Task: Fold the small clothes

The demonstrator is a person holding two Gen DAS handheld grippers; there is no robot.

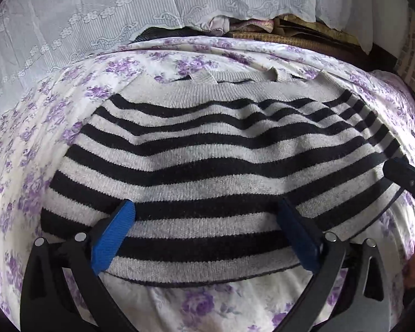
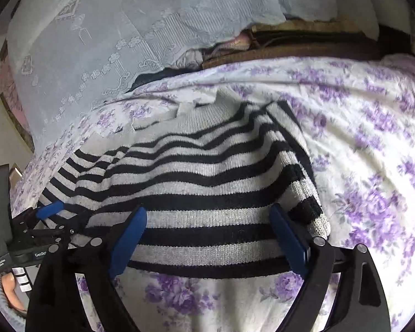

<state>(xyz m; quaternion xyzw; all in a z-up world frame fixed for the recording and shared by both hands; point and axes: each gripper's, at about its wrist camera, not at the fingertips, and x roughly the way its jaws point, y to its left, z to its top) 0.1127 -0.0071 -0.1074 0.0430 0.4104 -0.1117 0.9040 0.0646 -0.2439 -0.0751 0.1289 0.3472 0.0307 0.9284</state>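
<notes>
A bed (image 1: 213,298) carries everything here, covered by a white sheet printed with purple flowers (image 2: 368,166). Lying flat on that sheet is a grey and black striped knit sweater (image 1: 202,160), its neckline toward the far edge and one sleeve folded in over its body. Beyond the bed's far edge, what look like stacked textiles sit under a white lace cloth (image 1: 96,13).

fuzzy ribbed knit sweater (image 1: 196,149); smooth printed cotton sheet (image 1: 196,307); sheer lace curtain (image 1: 69,13); ridged rubbery gripper pads (image 1: 112,235).
</notes>
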